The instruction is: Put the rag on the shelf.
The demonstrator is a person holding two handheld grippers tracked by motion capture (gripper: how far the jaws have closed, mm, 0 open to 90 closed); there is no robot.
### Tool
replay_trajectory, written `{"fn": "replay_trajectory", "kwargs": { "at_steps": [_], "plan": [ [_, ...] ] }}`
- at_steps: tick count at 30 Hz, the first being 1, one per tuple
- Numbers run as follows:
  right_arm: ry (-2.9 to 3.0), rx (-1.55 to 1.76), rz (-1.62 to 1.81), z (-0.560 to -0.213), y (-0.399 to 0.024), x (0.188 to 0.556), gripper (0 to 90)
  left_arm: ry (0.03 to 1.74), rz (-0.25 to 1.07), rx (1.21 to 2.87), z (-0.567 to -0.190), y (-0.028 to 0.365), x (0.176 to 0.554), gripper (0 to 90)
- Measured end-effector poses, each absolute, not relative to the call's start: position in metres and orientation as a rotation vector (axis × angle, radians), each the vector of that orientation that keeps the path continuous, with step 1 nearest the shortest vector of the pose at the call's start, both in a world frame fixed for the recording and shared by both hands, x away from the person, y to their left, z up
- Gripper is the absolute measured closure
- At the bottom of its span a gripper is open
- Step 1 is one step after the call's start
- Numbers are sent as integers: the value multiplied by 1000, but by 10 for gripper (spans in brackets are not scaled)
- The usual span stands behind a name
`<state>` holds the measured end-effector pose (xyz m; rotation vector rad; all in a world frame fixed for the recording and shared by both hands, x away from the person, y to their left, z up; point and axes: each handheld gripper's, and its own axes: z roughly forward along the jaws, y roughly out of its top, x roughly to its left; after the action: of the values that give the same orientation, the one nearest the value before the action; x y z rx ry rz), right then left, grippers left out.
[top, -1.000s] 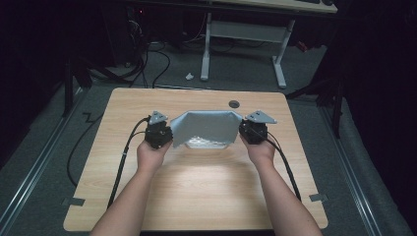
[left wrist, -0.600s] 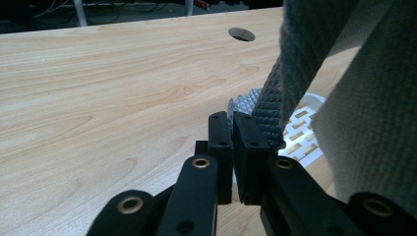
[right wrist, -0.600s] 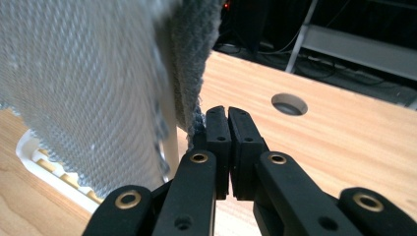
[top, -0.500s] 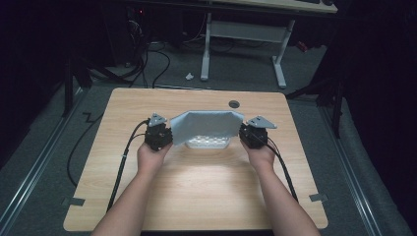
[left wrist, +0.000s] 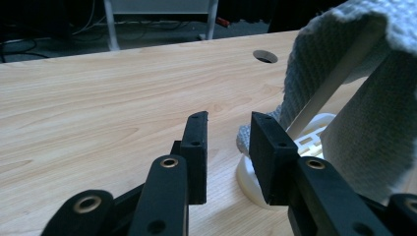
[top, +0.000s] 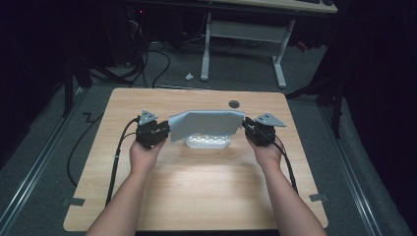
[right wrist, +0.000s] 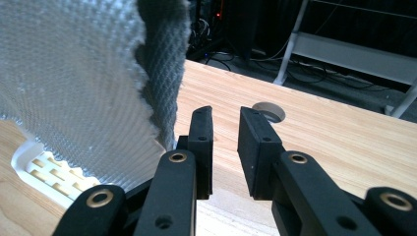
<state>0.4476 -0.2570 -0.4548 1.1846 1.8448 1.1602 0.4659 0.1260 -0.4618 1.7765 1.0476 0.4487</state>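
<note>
A grey waffle-weave cloth (top: 206,123) hangs draped over a white slotted rack (top: 209,142) at the middle of the wooden table (top: 196,187). My left gripper (top: 164,132) sits at the cloth's left end, and my right gripper (top: 246,129) at its right end. In the left gripper view the left gripper (left wrist: 228,120) is open with nothing between its jaws; the cloth (left wrist: 354,98) and the rack (left wrist: 251,177) lie just to its right. In the right gripper view the right gripper (right wrist: 226,113) is open and empty, with the cloth (right wrist: 74,83) hanging to its left over the rack (right wrist: 44,172).
A round cable hole (top: 234,104) is in the table behind the cloth. Black cables (top: 118,157) trail from each gripper toward the front edge. A white desk frame (top: 246,34) and floor cables stand beyond the far edge.
The cloth, held spread and higher between both grippers a second ago, has come down onto the rack. Both grippers have let go of its ends and stand slightly apart from it.
</note>
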Motion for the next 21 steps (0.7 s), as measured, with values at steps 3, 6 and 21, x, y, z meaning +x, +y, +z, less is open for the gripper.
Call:
{"fn": "replay_trajectory", "kwargs": {
  "at_steps": [3,6,21],
  "plan": [
    [1841,1183,1155,-454,-259,448,768,1057,460,1768,-460,130,466,672],
    [1833,1187,1151,-453,-261,448,766,1063,471,1759,-459,135,466,663],
    [1829,1162,1129,-442,-268,435,719,1069,529,1739,-455,156,453,629]
  ]
}}
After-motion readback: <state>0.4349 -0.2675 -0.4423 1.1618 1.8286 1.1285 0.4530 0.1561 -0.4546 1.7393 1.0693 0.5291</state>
